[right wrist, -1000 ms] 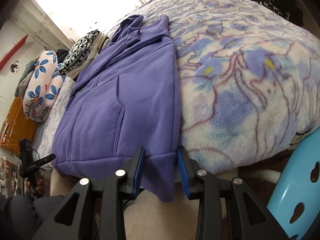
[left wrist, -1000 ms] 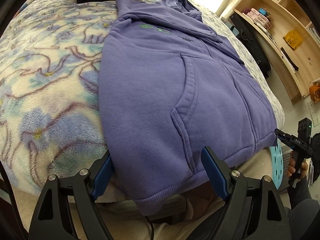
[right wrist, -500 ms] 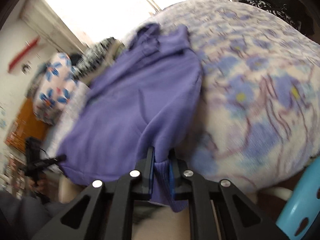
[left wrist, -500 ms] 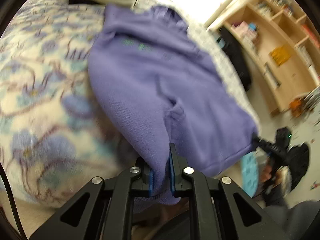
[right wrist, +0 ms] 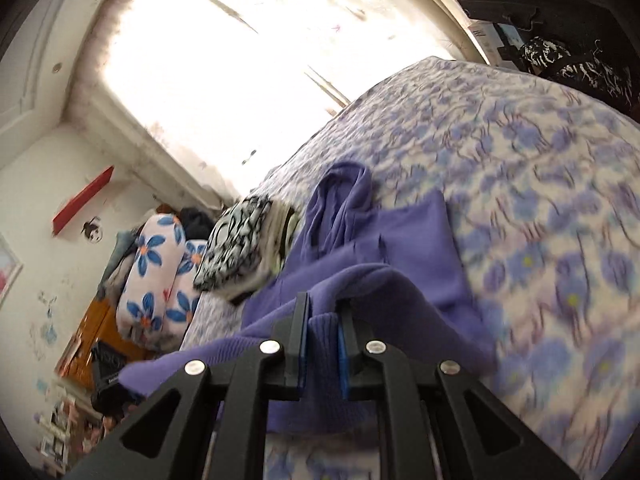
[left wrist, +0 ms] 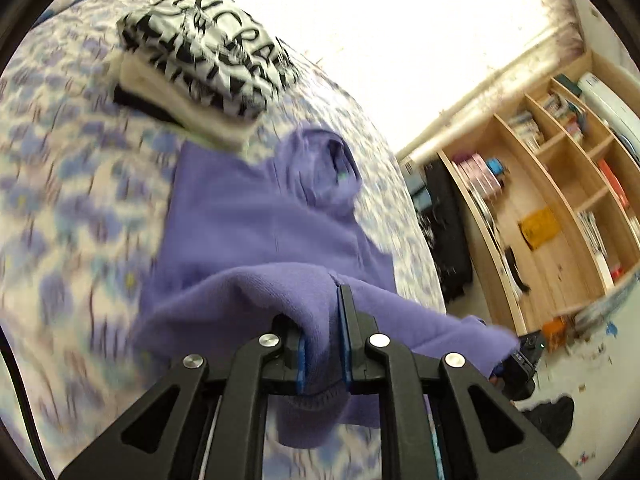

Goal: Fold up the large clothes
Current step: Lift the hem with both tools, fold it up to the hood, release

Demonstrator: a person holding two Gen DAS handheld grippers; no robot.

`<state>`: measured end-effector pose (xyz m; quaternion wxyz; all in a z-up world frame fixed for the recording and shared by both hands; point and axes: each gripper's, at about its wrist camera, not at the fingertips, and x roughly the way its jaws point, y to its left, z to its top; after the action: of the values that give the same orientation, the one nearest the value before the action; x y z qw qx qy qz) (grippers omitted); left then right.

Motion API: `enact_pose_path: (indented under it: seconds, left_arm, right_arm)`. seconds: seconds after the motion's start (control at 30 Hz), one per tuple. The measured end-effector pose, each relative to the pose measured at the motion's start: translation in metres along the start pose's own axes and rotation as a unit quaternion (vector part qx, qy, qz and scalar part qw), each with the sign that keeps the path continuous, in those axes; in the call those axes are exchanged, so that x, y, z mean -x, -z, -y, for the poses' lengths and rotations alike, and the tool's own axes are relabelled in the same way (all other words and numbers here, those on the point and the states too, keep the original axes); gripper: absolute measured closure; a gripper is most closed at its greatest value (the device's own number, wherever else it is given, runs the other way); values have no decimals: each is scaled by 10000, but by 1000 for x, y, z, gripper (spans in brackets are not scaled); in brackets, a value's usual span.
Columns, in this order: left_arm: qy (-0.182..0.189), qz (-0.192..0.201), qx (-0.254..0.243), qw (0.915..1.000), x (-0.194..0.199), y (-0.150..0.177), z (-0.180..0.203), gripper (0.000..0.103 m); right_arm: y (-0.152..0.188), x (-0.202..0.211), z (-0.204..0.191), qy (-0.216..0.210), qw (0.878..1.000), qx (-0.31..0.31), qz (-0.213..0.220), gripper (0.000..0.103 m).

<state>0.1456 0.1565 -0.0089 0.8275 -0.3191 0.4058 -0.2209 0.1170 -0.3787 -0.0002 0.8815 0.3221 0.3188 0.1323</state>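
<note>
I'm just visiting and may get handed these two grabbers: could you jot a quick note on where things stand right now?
Left gripper: shut on the purple hoodie at its bottom hem.
Right gripper: shut on the same hem, at the other corner.
The hoodie's upper half and hood lie flat on the floral blanket; the hem is lifted above it, toward the hood.
A stack of folded clothes sits just beyond the hood.
Done: both hem corners gripped and raised.
Left: probably lay the hem near the shoulders, release, finish folding.
</note>
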Motion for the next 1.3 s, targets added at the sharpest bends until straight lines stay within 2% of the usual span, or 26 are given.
enact_pose_path:
  seconds: [0.07, 0.1, 0.13, 0.17, 0.2, 0.23, 0.27, 0.3, 0.37, 0.5, 0.6, 0.67, 0.8, 0.9, 1.07, 1.1, 1.13, 1.17, 1.2, 1.23, 1.3]
  left_arm:
    - [-181, -68, 115, 9997, -21, -23, -7, 82]
    - [-227, -162, 213, 9994, -32, -32, -11, 77]
    - [-275, -270, 314, 9988, -46, -42, -15, 74]
    - [-309, -356, 396, 9981, -58, -48, -21, 67]
    - [-350, -432, 471, 9973, -73, -56, -26, 57]
    - [-442, -400, 472, 9971, -81, -60, -30, 46]
    - [-557, -326, 451, 9969, -86, -63, -34, 18]
    - [-627, -215, 428, 9969, -90, -67, -36, 6]
    - [-780, -5, 386, 9962, -98, -77, -42, 6]
    - [-1211, -155, 81, 9925, -126, -89, -53, 6]
    - [-1658, -335, -349, 9850, -151, -93, -63, 7]
    - [-1843, -473, -590, 9799, -167, -95, -70, 13]
    - [-1981, -755, -855, 9735, -194, -99, -84, 31]
    - [-2067, -810, -1009, 9698, -205, -102, -91, 34]
    - [-1956, -837, -1091, 9710, -214, -108, -95, 36]
    - [-1961, -859, -1131, 9702, -216, -108, -95, 42]
    - [-1973, -871, -1199, 9691, -218, -108, -94, 50]
    - [-1994, -897, -1235, 9680, -220, -107, -92, 71]
    - [-2087, -907, -1270, 9655, -222, -106, -92, 83]
    - [-2169, -841, -1315, 9636, -222, -105, -90, 84]
    - [-2302, -700, -1437, 9599, -217, -100, -85, 91]
  right_arm:
    - [-22, -27, 4, 266, 9996, -48, -116, 82]
    - [-31, -39, 6, 413, 9990, -73, -148, 72]
    - [-39, -51, 9, 595, 9981, -86, -118, 57]
    - [-44, -59, 14, 654, 9978, -96, -97, 50]
    - [-49, -67, 18, 633, 9979, -109, -106, 42]
    - [-51, -74, 20, 602, 9980, -111, -143, 41]
    - [-53, -85, 24, 652, 9976, -104, -206, 41]
    - [-53, -94, 27, 758, 9967, -75, -268, 41]
    - [-51, -111, 36, 987, 9943, 54, -405, 41]
    - [-46, -146, 54, 1350, 9875, 341, -733, 41]
    - [-48, -166, 57, 1450, 9840, 530, -886, 41]
    - [-52, -182, 58, 1494, 9817, 651, -986, 41]
    - [-61, -215, 60, 1548, 9774, 735, -1237, 41]
    - [-64, -236, 62, 1556, 9742, 757, -1449, 41]
    - [-65, -255, 68, 1685, 9686, 761, -1661, 41]
    - [-64, -257, 70, 1702, 9682, 722, -1684, 41]
    - [-63, -260, 72, 1718, 9677, 679, -1713, 45]
    - [-61, -262, 73, 1793, 9663, 689, -1716, 49]
    - [-59, -262, 71, 1929, 9635, 788, -1681, 62]
    - [-56, -260, 68, 2036, 9606, 946, -1638, 75]
    - [-52, -253, 62, 2089, 9586, 1166, -1541, 89]
